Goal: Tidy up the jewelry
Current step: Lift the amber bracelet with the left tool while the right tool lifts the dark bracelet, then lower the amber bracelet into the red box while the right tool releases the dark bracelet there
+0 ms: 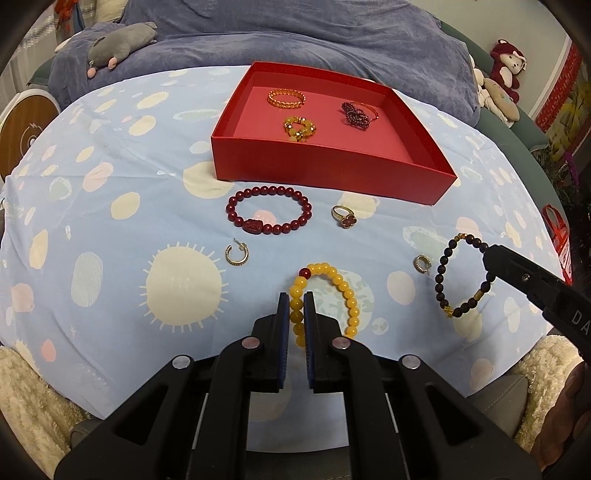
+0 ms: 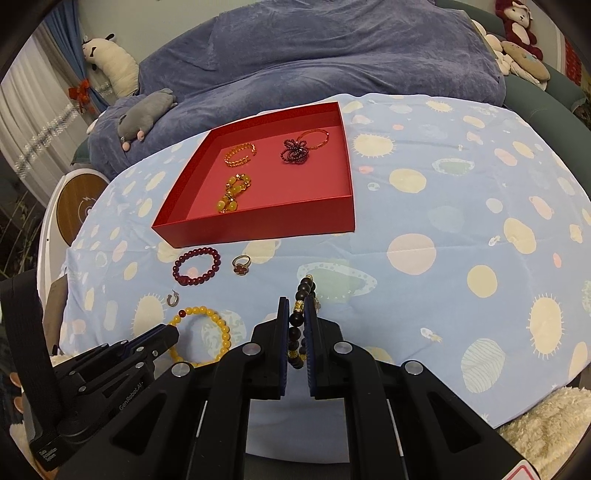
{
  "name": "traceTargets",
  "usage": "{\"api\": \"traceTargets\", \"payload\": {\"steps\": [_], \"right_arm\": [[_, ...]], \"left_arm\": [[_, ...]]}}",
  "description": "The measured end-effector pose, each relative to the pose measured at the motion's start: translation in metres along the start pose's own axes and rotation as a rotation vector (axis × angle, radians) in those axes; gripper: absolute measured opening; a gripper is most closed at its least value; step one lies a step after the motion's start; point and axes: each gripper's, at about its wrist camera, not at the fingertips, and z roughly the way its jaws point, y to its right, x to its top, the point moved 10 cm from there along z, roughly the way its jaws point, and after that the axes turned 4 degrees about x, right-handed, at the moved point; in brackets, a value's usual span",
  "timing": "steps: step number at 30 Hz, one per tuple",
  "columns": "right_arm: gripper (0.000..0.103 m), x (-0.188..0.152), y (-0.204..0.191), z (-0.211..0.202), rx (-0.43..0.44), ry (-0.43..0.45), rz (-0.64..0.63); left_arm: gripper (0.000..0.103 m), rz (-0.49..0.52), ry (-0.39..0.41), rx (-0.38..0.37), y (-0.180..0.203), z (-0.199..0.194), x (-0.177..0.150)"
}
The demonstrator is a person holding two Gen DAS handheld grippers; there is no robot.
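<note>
My left gripper is shut on the yellow bead bracelet, which lies on the cloth; it also shows in the right wrist view. My right gripper is shut on the dark bead bracelet, also seen in the left wrist view. The red box holds an orange bangle, a yellow-gold bracelet and a dark red beaded piece. A dark red bracelet, a ring and two hoop earrings lie on the cloth.
The table wears a light blue spotted cloth. A blue blanket with a grey plush toy lies behind the box. Stuffed toys sit at the far right. Fluffy cream fabric borders the near edge.
</note>
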Motion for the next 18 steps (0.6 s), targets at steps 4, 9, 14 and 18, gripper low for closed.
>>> {"api": "traceTargets", "payload": {"steps": [4, 9, 14, 18], "right_arm": [[0.008, 0.003, -0.006, -0.008, 0.012, 0.012, -0.009], [0.008, 0.006, -0.012, -0.014, 0.028, 0.017, -0.018], [0.008, 0.011, -0.016, -0.016, 0.039, 0.022, -0.022], [0.008, 0.019, -0.017, -0.017, 0.042, 0.03, -0.027]], "left_arm": [[0.007, 0.007, 0.006, -0.011, 0.001, -0.01, 0.005], [0.007, 0.031, 0.014, -0.026, 0.005, -0.025, 0.012], [0.007, 0.03, 0.046, -0.057, 0.008, -0.044, 0.03], [0.007, 0.033, 0.08, -0.081, 0.011, -0.059, 0.051]]}}
